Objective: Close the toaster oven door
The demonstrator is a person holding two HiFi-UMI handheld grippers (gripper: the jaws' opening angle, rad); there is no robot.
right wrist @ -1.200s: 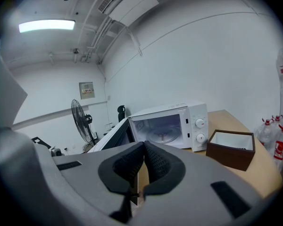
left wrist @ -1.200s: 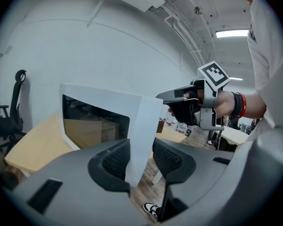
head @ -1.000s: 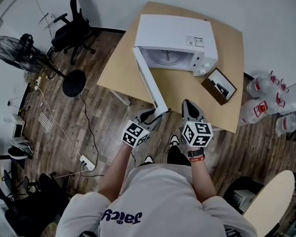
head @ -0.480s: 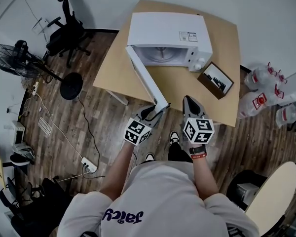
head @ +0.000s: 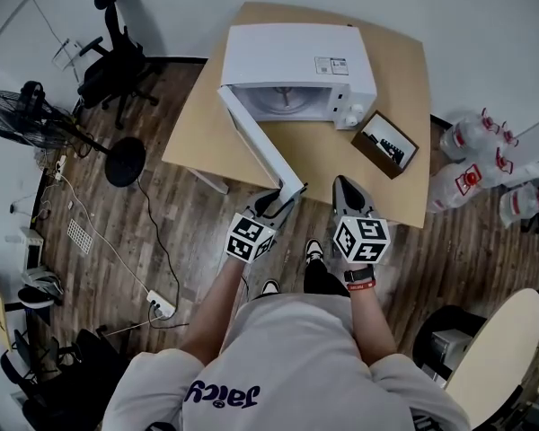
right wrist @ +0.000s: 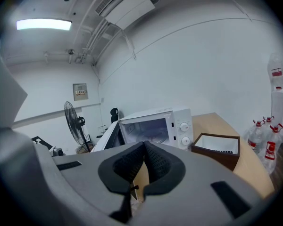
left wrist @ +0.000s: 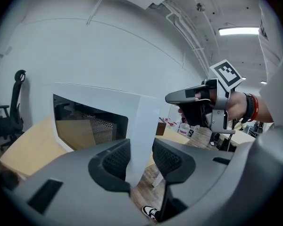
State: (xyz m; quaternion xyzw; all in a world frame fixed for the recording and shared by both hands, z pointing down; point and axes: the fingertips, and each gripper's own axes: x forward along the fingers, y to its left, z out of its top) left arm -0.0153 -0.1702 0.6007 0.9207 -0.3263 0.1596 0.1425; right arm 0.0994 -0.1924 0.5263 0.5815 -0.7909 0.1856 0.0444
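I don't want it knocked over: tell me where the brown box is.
The brown box sits on the table, right of centre in the head view, just beside the knob end of the oven and ahead of the right tool.

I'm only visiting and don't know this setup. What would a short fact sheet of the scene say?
Appliance: white toaster oven on a wooden table
Door: door swung wide open towards the person
Left tongs: left tongs clamped on the door's free edge
Right tongs: right tongs shut, holding nothing, just right of the door's end
Nearby: brown box on the table, right of the oven
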